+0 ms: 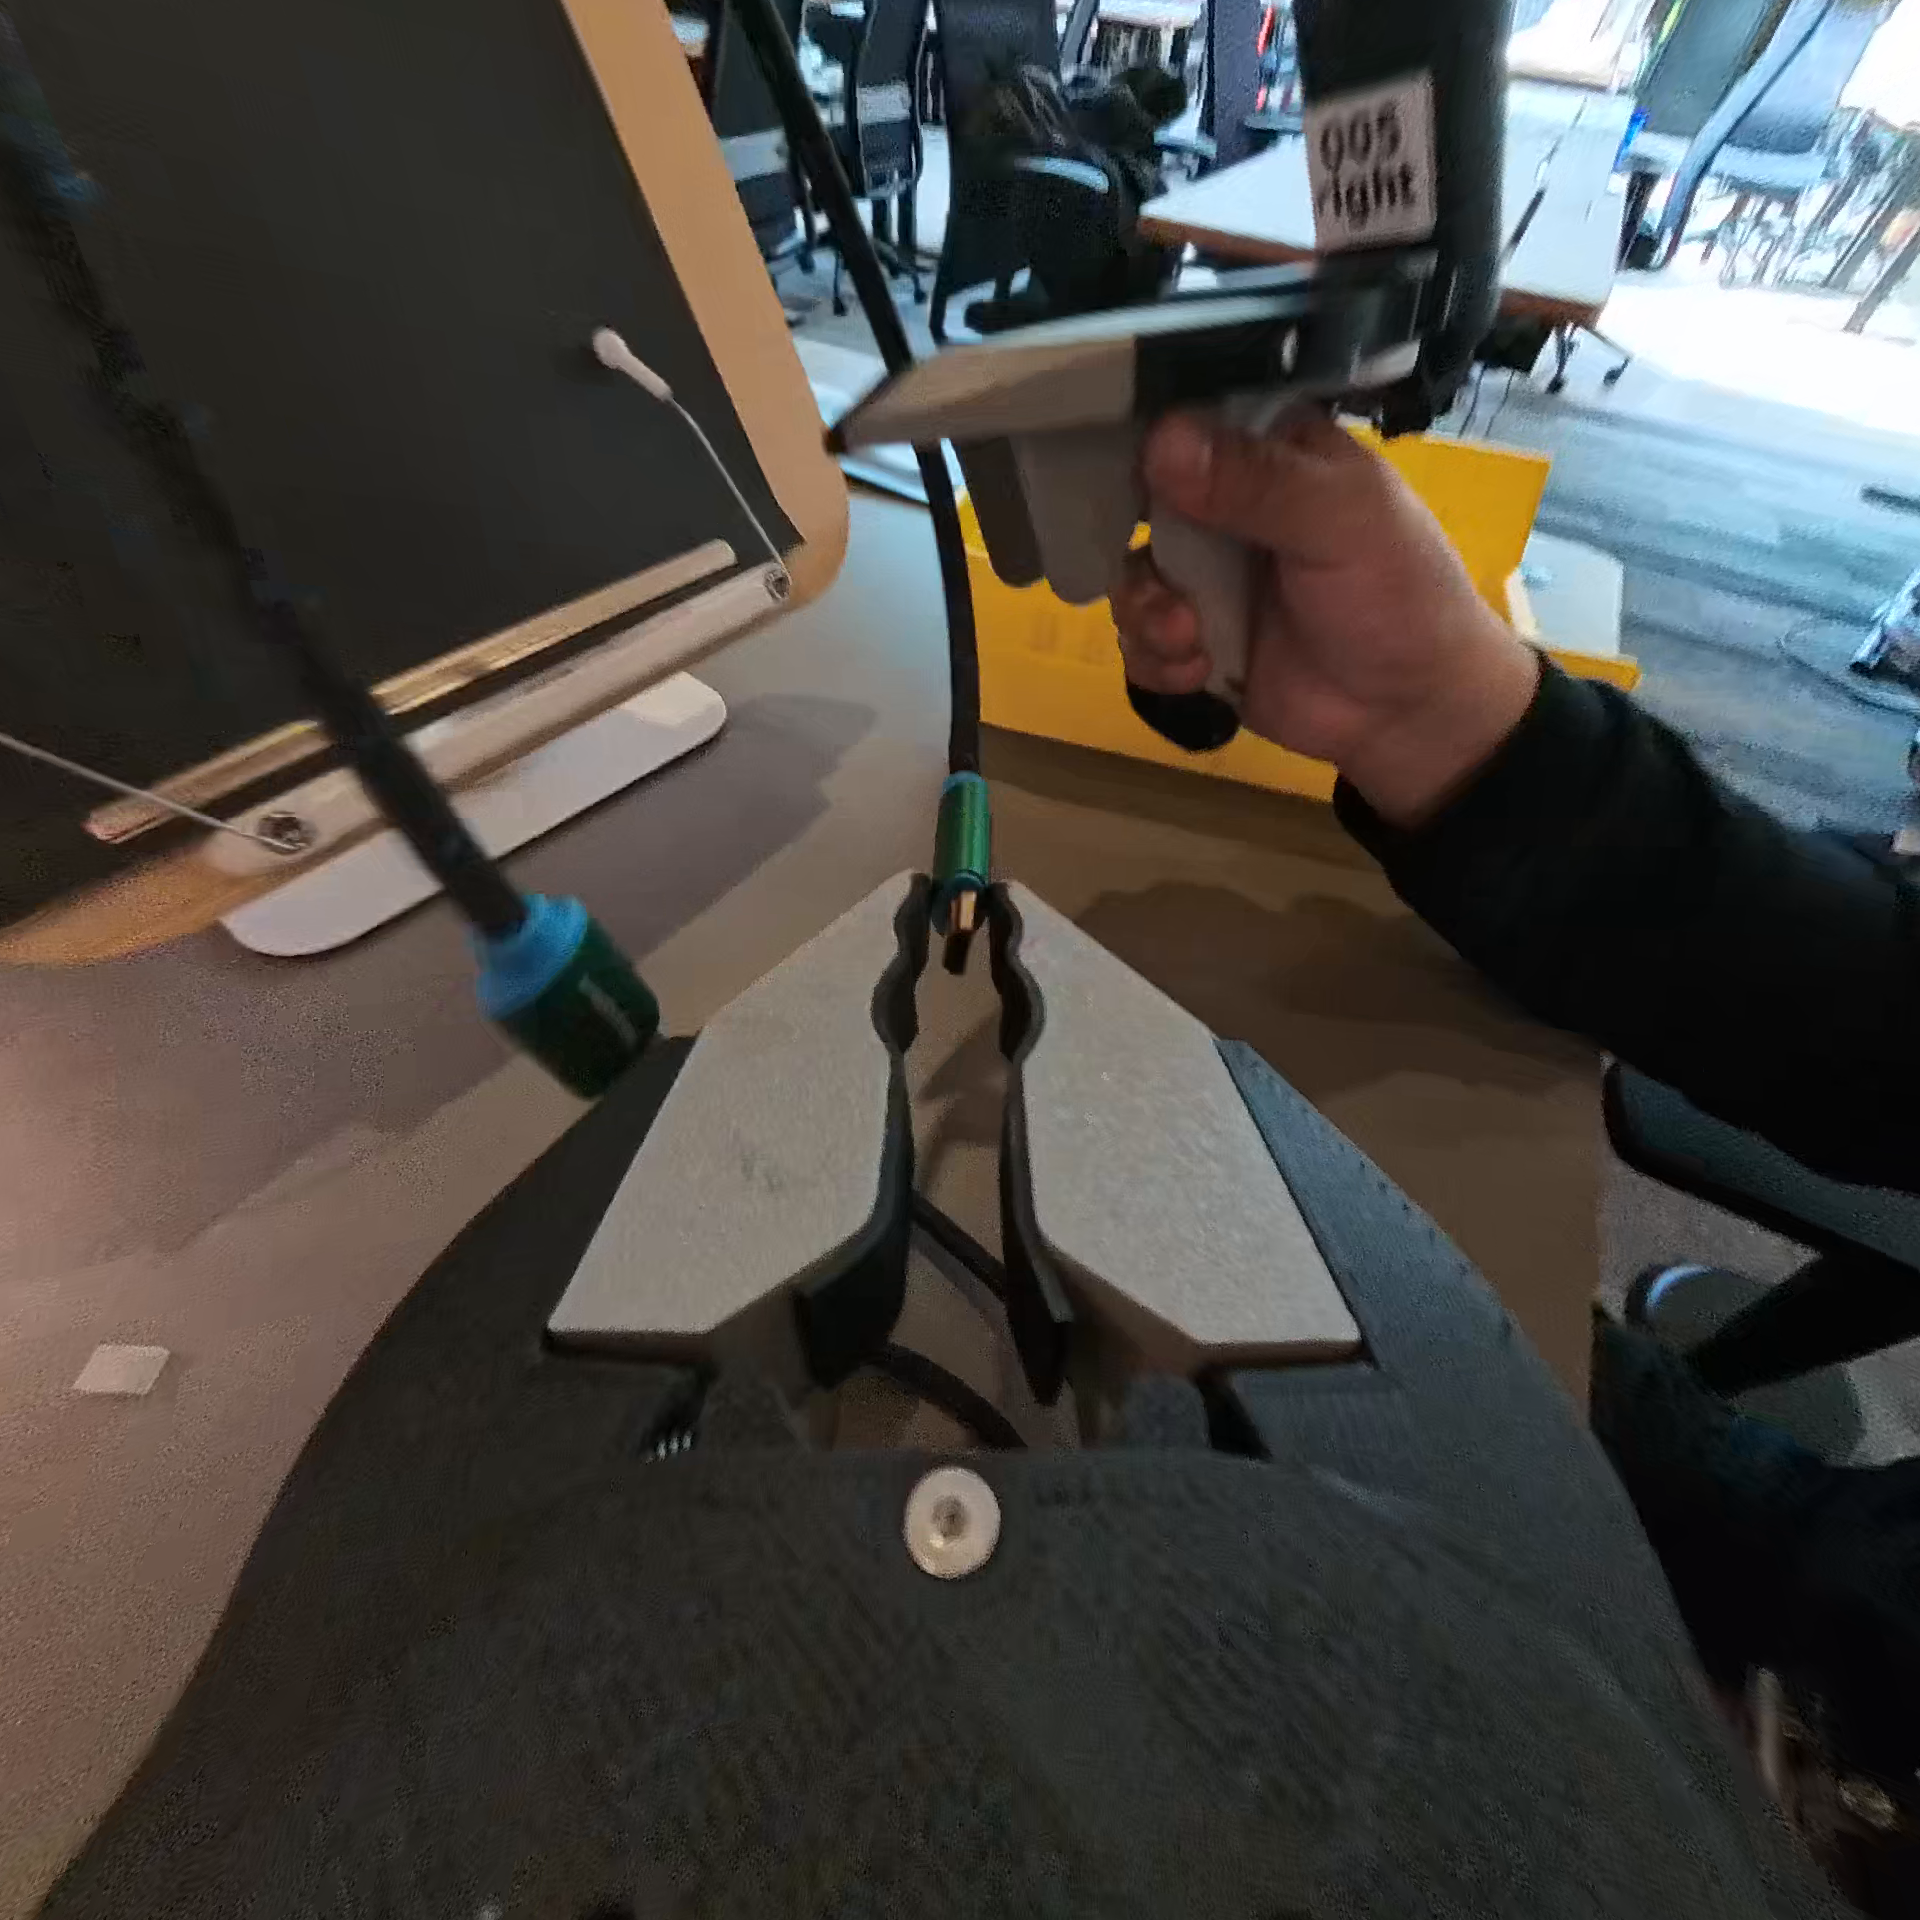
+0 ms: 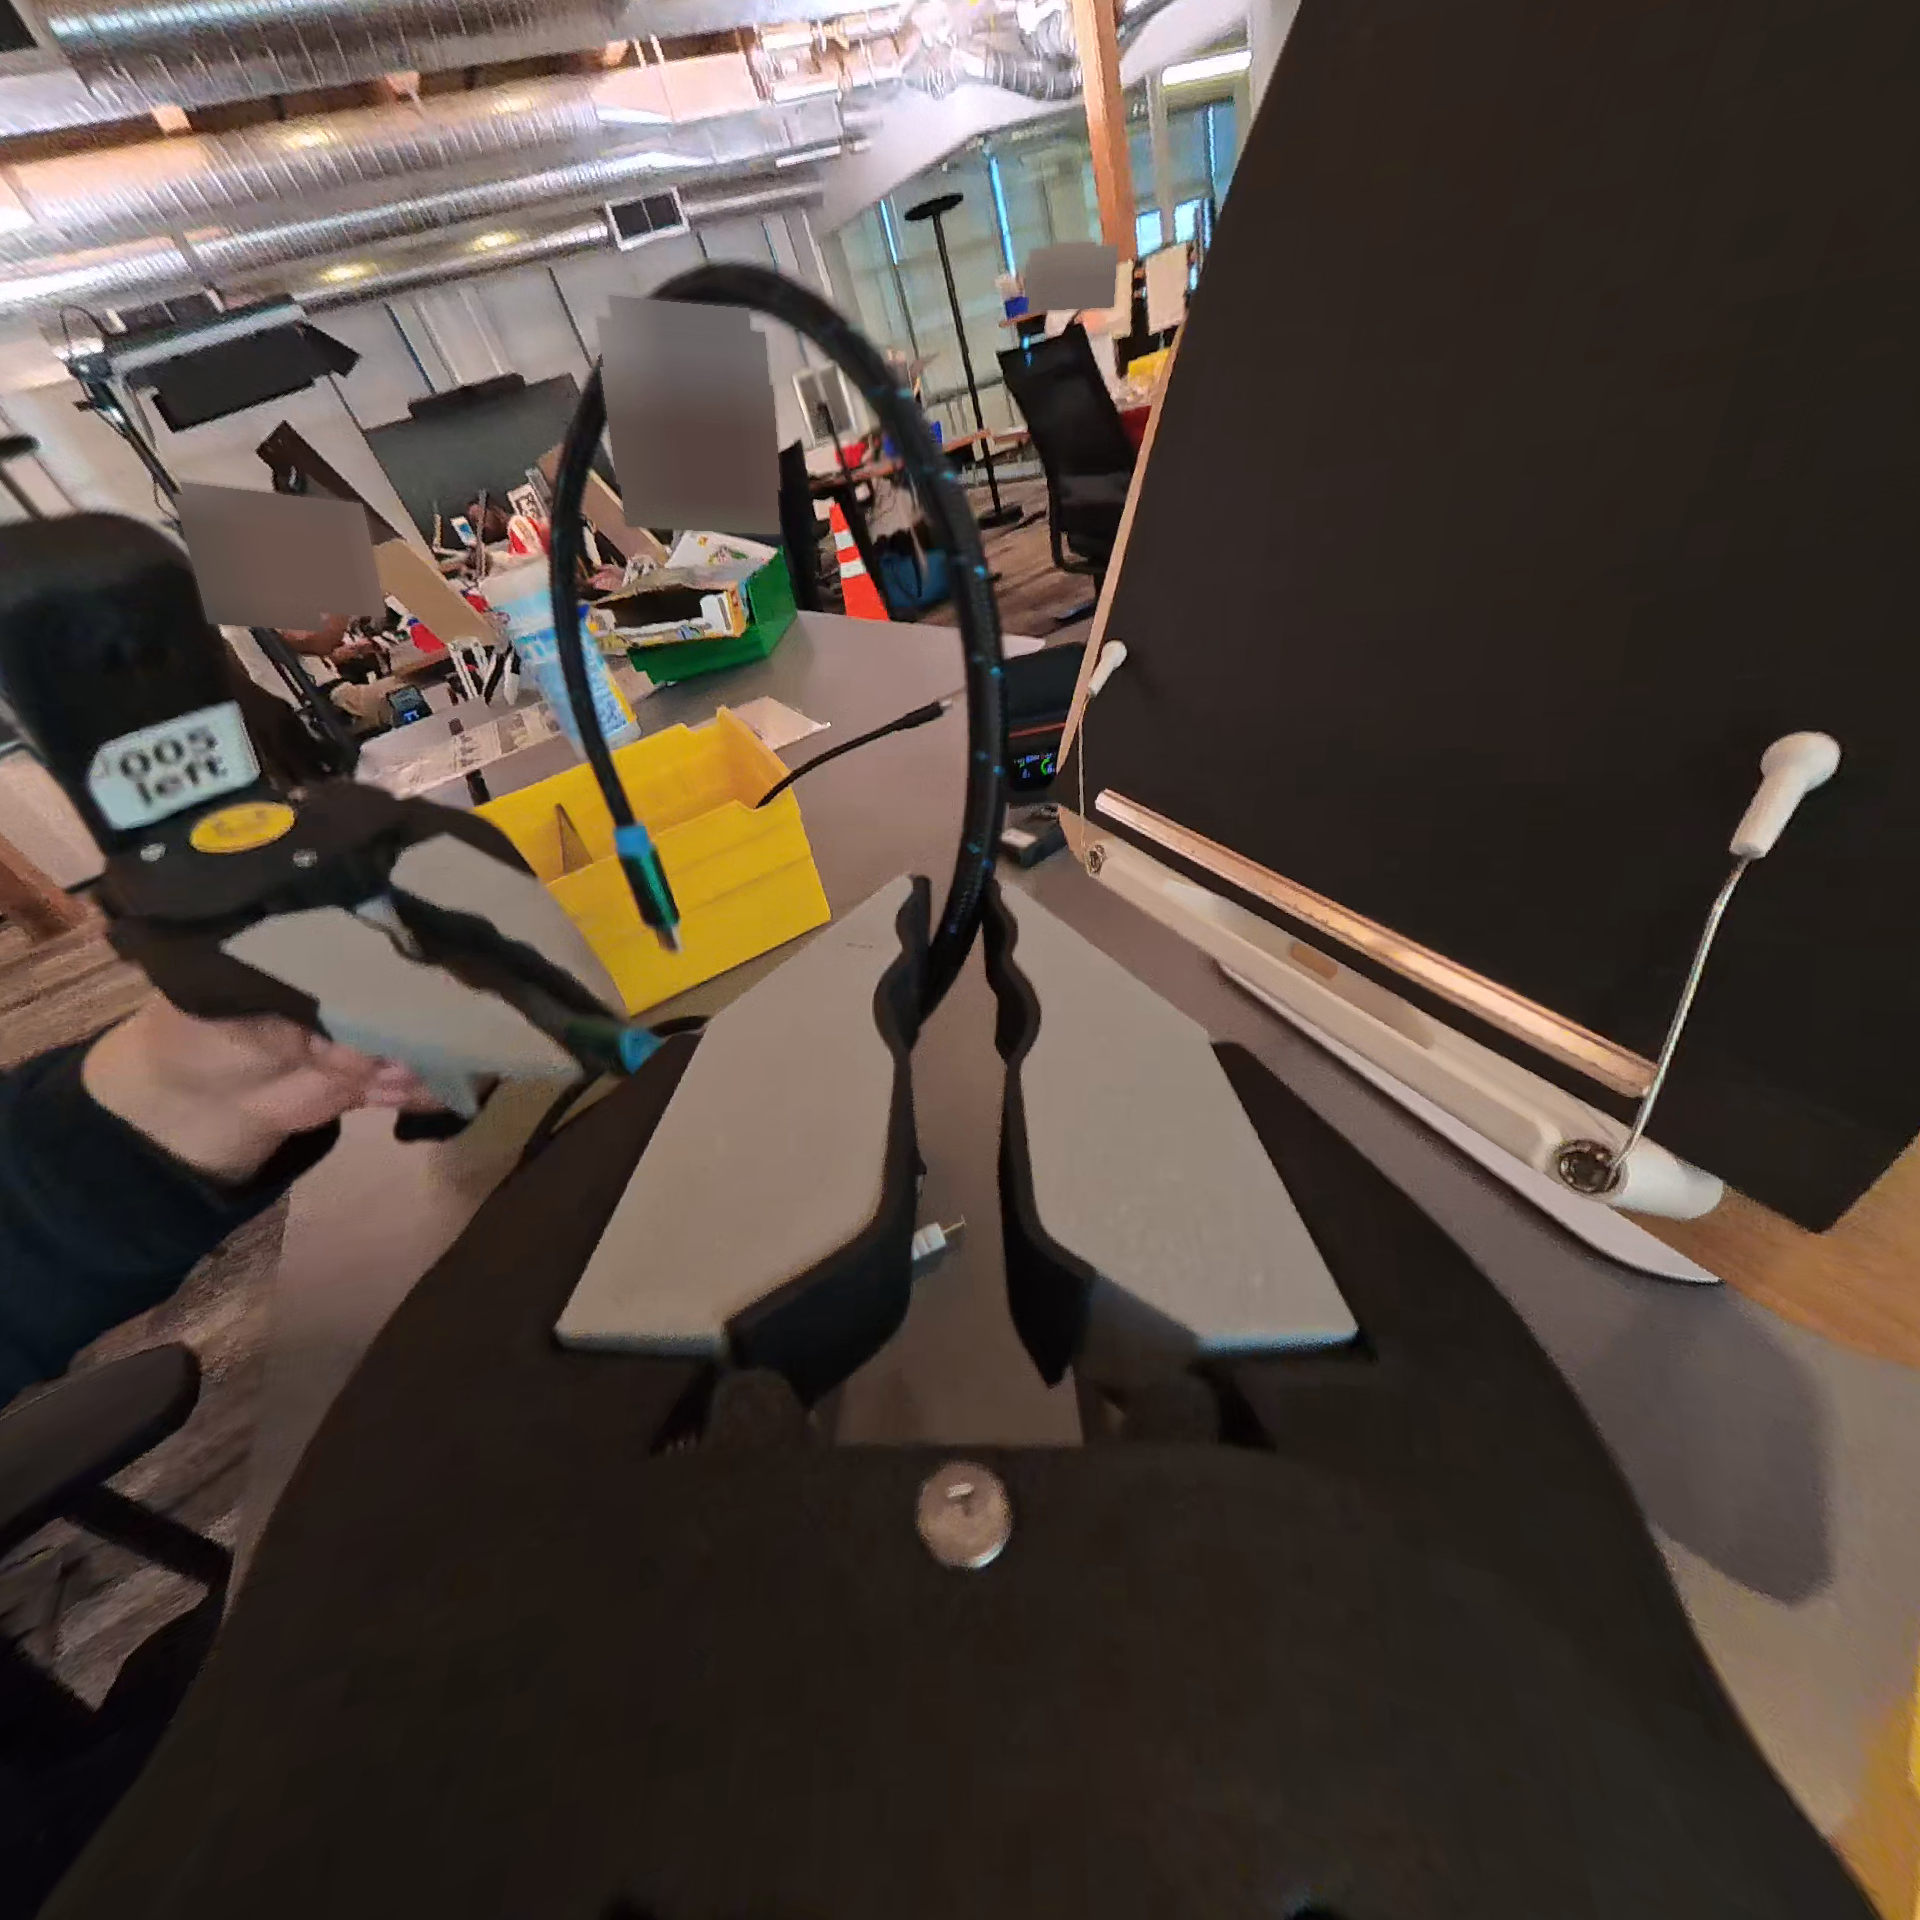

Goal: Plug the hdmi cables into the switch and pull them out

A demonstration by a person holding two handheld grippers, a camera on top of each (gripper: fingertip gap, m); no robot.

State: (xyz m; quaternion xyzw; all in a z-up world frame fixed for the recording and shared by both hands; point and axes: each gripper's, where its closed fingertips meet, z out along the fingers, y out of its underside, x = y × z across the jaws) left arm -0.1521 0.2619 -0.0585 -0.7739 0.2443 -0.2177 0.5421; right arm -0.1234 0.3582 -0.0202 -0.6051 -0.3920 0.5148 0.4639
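Note:
One black braided HDMI cable (image 2: 977,675) has a green connector at each end. My left gripper (image 1: 958,909) is shut on the metal tip of one green connector (image 1: 961,842), held above the table. My right gripper (image 2: 956,904) is shut on the cable itself, which loops up and over from it. The other connector (image 2: 649,883) hangs free; it shows close by in the left wrist view (image 1: 566,997), left of my fingers. The right gripper (image 1: 842,436) shows above and beyond the held connector, the left gripper (image 2: 603,1029) at the left. No switch is visible in either view.
A tilted black board (image 2: 1507,520) on a white stand with wire clips stands on the table; it also shows in the left wrist view (image 1: 364,364). A yellow bin (image 2: 707,831) sits behind the grippers. A black chair (image 1: 1766,1195) is at the right. Another thin cable (image 1: 956,1247) lies under my left fingers. The left gripper's tips are roughly 11 cm from the right gripper's.

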